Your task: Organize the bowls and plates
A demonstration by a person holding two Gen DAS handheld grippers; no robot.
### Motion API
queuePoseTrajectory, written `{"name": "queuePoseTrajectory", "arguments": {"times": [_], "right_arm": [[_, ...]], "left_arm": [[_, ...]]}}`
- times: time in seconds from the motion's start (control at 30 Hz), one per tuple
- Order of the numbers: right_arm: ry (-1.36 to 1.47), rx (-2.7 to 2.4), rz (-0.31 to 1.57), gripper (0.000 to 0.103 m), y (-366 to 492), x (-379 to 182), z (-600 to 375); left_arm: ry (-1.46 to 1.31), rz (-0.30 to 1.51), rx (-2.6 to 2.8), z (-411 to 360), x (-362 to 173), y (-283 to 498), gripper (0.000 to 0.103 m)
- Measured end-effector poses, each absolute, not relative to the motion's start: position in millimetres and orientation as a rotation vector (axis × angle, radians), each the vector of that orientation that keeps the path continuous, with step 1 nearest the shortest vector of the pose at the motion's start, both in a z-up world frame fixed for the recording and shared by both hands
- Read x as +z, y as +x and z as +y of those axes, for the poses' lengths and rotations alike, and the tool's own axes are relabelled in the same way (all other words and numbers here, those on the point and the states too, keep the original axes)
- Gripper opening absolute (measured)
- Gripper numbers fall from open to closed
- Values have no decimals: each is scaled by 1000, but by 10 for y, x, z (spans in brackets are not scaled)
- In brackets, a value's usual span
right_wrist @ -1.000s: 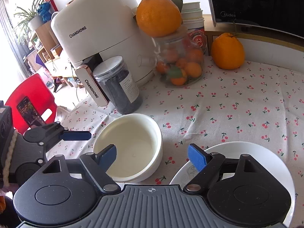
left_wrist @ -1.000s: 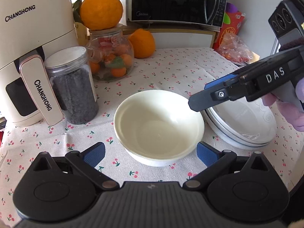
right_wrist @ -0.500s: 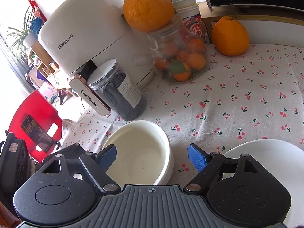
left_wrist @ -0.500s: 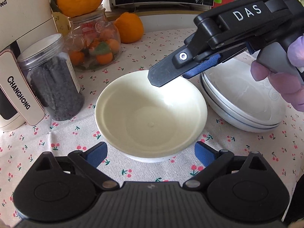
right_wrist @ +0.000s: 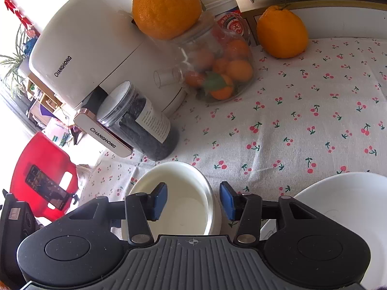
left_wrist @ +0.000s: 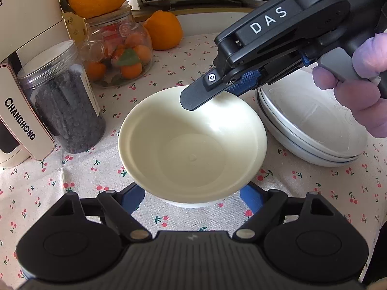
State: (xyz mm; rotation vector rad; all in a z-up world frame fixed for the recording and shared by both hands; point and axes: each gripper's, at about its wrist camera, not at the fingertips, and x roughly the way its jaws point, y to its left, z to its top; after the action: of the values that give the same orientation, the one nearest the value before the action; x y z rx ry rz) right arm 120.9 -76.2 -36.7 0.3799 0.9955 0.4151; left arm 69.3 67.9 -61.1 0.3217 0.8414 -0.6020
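Observation:
A cream bowl (left_wrist: 192, 149) stands on the cherry-print tablecloth, seen also in the right wrist view (right_wrist: 179, 207). A stack of white plates (left_wrist: 312, 130) lies to its right, also in the right wrist view (right_wrist: 338, 217). My left gripper (left_wrist: 192, 199) is open, its blue pads on either side of the bowl's near base. My right gripper (right_wrist: 193, 200) is open and straddles the bowl's far right rim: one finger is inside the bowl, the other outside. From the left wrist view the right gripper (left_wrist: 217, 89) hangs over that rim.
A white air fryer (right_wrist: 82, 55), a dark-filled jar (left_wrist: 63, 106), a glass jar of small oranges (left_wrist: 118, 50) with a large orange on top, a loose orange (left_wrist: 163, 30) and a microwave stand behind the bowl. A red chair (right_wrist: 41, 178) is beyond the table's left edge.
My right gripper moved left from over the plates to the bowl's rim and its fingers narrowed. My left gripper moved closer to the bowl.

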Motion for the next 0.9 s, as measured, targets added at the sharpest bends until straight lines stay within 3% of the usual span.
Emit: {"name": "queuePoseTrajectory", "arguments": {"times": [0.13,0.9], "right_arm": [[375,411,999,34,1204,-368,-766],[362,448,898,34,1000,22,-973]], "left_arm": [[317,850,-598,670,-600,699,83],[315,790,-621,528,-271,497,83]]}}
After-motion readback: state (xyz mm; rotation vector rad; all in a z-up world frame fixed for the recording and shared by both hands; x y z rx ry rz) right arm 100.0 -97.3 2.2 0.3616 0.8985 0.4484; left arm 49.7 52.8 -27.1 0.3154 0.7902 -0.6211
